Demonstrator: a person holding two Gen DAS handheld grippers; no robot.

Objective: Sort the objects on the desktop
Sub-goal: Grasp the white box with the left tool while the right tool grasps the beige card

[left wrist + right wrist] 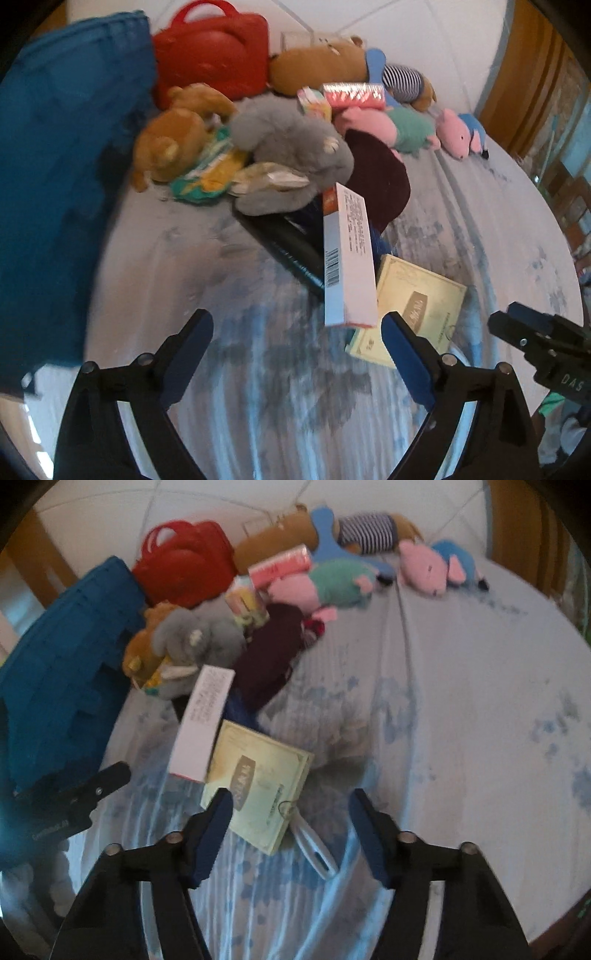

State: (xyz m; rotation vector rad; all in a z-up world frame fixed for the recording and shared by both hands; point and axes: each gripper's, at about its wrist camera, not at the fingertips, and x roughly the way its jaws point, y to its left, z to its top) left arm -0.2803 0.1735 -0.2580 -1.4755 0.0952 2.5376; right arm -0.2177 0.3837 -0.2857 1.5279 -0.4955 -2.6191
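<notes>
Cluttered tablecloth; left tongs agape; right tongs agape.

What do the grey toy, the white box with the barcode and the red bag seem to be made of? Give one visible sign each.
Grey toy: plush fabric, fuzzy, matte pile.
White box: probably printed cardboard, flat faces, sharp edges, barcode.
Red bag: looks like smooth plastic or faux leather, with a moulded handle; blur leaves it open.

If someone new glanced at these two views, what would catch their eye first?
Probably the heap of plush toys at the far side of the table, with the grey plush in front of the red bag. Nearer, a long white box leans over a pale green booklet, with both open grippers hovering short of them.
</notes>
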